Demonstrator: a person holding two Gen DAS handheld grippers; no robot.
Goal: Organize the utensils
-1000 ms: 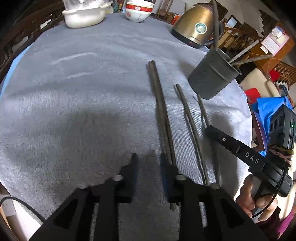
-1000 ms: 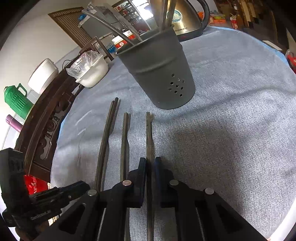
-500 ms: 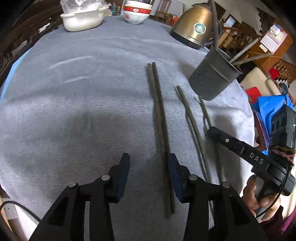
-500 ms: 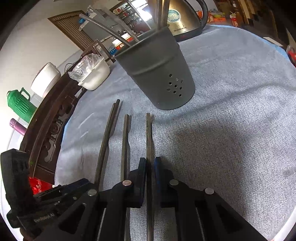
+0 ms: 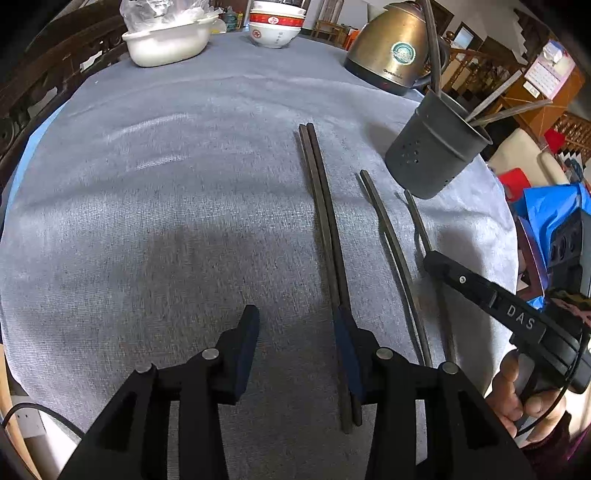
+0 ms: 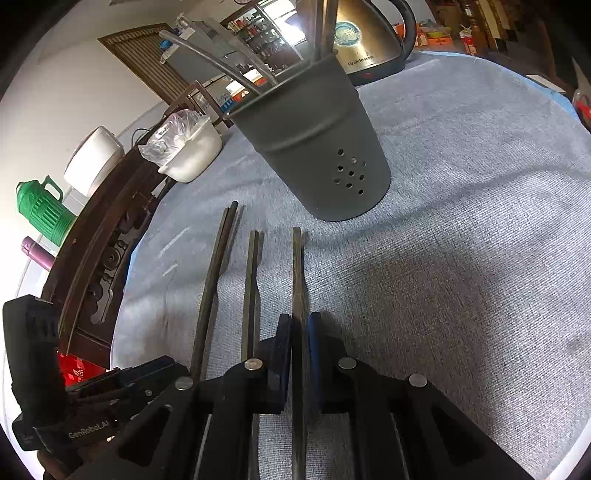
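Note:
A pair of dark chopsticks lies lengthwise on the grey cloth. My left gripper stands open over its near end. Its right finger runs along the pair and nothing sits between the pads. To the right lie two single chopsticks: one free, the other clamped flat on the cloth by my shut right gripper. From the left wrist view the right gripper reaches in from the right, held by a hand. The grey perforated holder stands upright just beyond the sticks' far ends, with several chopsticks in it.
A brass kettle stands behind the holder. A white basin with a plastic bag and a red-and-white bowl sit at the far edge. The round table's cloth drops off near the grippers. A carved wooden sideboard runs along the left.
My left gripper's jaws have spread wider, and the pair's near end now shows beside its right finger. The right gripper has kept still, clamped on its chopstick.

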